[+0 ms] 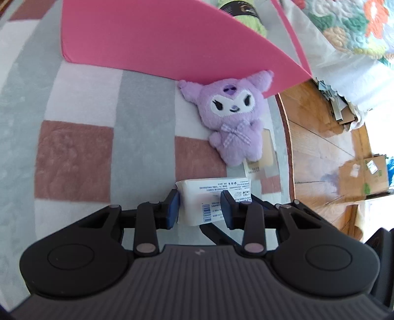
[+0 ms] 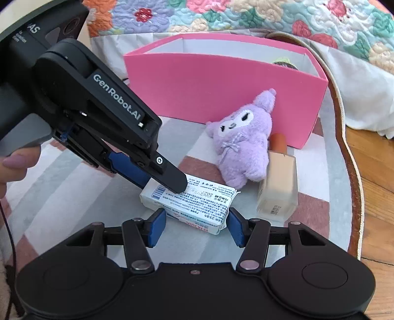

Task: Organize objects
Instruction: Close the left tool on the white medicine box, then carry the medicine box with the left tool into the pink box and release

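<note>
A white tissue pack (image 1: 211, 197) with printed text lies on the checked rug; it also shows in the right wrist view (image 2: 194, 204). My left gripper (image 1: 200, 205) has its blue pads on either side of the pack's near end, touching it; in the right wrist view it (image 2: 170, 181) reaches in from the left onto the pack. My right gripper (image 2: 194, 227) is open, its pads flanking the pack's near corner without gripping. A purple plush toy (image 1: 234, 118) (image 2: 243, 145) lies before the pink box (image 1: 157, 37) (image 2: 216, 91).
A beige bottle with an orange cap (image 2: 277, 184) lies right of the plush. A green-lidded item (image 2: 282, 61) sits inside the box. A floral quilt (image 2: 246, 17) hangs behind. Wood floor (image 1: 320, 152) and a cardboard box (image 1: 362, 174) lie beyond the rug's edge.
</note>
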A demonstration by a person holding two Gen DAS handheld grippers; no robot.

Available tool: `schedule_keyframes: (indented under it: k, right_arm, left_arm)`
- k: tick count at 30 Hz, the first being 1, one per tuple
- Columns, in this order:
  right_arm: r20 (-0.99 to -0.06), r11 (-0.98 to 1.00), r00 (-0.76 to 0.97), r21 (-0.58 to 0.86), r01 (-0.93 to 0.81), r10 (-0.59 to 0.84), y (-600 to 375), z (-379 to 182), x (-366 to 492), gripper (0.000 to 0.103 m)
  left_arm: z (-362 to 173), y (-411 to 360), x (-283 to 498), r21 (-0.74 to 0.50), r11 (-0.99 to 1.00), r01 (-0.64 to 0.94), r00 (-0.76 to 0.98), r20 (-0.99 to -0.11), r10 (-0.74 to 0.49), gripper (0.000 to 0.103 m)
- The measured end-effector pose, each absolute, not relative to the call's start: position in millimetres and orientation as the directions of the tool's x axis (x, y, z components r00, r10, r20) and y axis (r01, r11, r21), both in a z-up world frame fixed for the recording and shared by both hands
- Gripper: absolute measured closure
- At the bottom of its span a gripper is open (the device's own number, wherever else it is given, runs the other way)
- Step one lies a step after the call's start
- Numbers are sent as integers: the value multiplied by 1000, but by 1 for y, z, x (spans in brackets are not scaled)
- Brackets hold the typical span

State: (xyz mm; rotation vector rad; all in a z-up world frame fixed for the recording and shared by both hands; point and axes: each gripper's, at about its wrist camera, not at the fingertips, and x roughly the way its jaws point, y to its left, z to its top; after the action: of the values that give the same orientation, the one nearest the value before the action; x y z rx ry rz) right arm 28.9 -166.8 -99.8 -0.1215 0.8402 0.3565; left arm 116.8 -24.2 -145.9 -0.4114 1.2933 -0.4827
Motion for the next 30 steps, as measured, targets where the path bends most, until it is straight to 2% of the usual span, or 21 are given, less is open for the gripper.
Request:
schedule_keyframes:
  k: [7, 16, 23, 30]
  right_arm:
    - [-730, 911, 623, -2, -412, 281, -160, -74, 15, 43]
    - [-662, 886, 679, -50, -461, 316, -135, -32, 17, 43]
    - [-583, 868, 747, -136, -478, 320, -128, 12, 28, 43]
    - [-564, 856, 757, -158, -492, 331, -129, 48, 71, 43]
  left_arm:
    - [-103, -10, 85, -563, 815, 138, 297, -761, -576, 68]
    - [-45, 9, 75, -593, 783, 188, 394, -684, -613, 68]
    - [4, 14, 86, -575, 793, 200, 473, -652, -592, 68]
    - [39, 8, 128, -529, 825, 201, 510, -662, -549, 68]
